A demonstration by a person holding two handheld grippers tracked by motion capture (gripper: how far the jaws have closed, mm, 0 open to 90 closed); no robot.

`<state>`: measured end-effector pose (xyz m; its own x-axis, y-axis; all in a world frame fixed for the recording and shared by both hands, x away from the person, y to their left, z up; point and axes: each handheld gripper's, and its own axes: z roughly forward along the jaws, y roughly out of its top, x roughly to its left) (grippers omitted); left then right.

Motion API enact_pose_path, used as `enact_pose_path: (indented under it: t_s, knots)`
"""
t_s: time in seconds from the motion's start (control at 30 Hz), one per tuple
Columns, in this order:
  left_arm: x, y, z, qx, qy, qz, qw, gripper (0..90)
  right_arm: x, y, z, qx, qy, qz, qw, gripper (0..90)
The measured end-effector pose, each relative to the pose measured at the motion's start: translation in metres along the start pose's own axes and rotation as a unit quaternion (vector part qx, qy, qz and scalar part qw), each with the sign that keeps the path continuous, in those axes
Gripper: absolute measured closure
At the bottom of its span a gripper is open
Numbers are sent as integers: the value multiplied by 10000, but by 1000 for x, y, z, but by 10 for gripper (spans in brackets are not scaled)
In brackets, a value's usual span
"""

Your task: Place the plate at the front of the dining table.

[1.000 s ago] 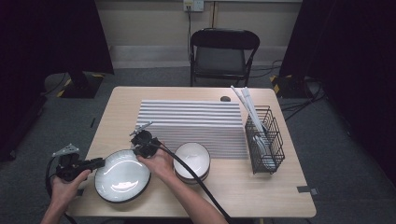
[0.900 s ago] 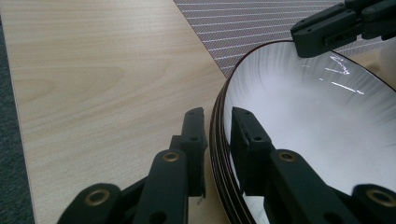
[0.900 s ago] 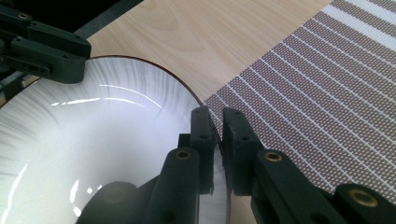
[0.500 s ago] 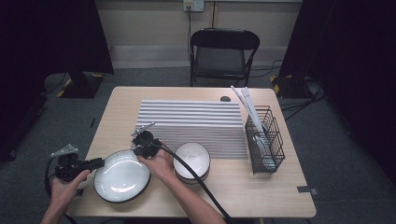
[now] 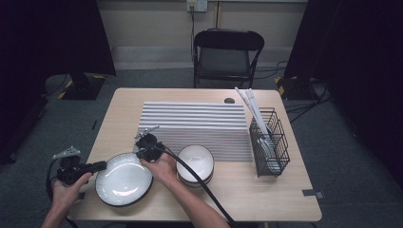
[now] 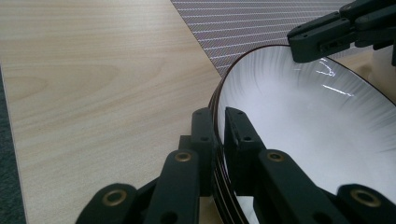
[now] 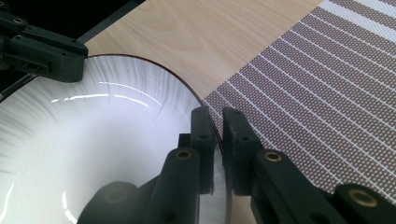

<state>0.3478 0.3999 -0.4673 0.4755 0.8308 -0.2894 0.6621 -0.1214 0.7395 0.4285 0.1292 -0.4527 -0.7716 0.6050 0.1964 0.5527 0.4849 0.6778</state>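
Observation:
A white plate with a dark rim [image 5: 123, 179] lies at the front left of the wooden table [image 5: 285, 199]. My left gripper [image 5: 99, 166] reaches in from the left. Its jaws have just been closing and now pinch the plate's left rim, as the left gripper view shows [image 6: 217, 116]. My right gripper [image 5: 145, 154] is shut on the plate's far right rim, right beside the striped mat [image 7: 317, 93]; the right gripper view [image 7: 215, 116] shows its jaws clamped on the edge. Each gripper view shows the other gripper across the plate [image 6: 317, 135]: the right gripper [image 6: 336, 35], the left gripper [image 7: 46, 51].
A stack of white bowls [image 5: 196, 161] stands just right of the plate. The striped mat [image 5: 199, 124] covers the table's middle. A black wire basket [image 5: 270, 142] with utensils stands at the right. A folding chair [image 5: 228, 52] is behind the table.

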Motion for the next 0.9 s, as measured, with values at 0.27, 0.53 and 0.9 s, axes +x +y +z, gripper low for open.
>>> enact_pose_path:
  t_s: [0.27, 0.53, 0.9]
  knots:
    - [2, 1, -1, -55, -31, -69, 10000, 839, 0, 0, 2, -121, 13, 8, 9999, 839]
    - [2, 2, -1, -1, -28, -79, 10000, 840, 5, 12, -1, -9, 134, -277, 9995, 900]
    - [3, 1, -2, -65, -68, -105, 9999, 840, 15, 11, 1, -53, 136, -272, 9995, 648]
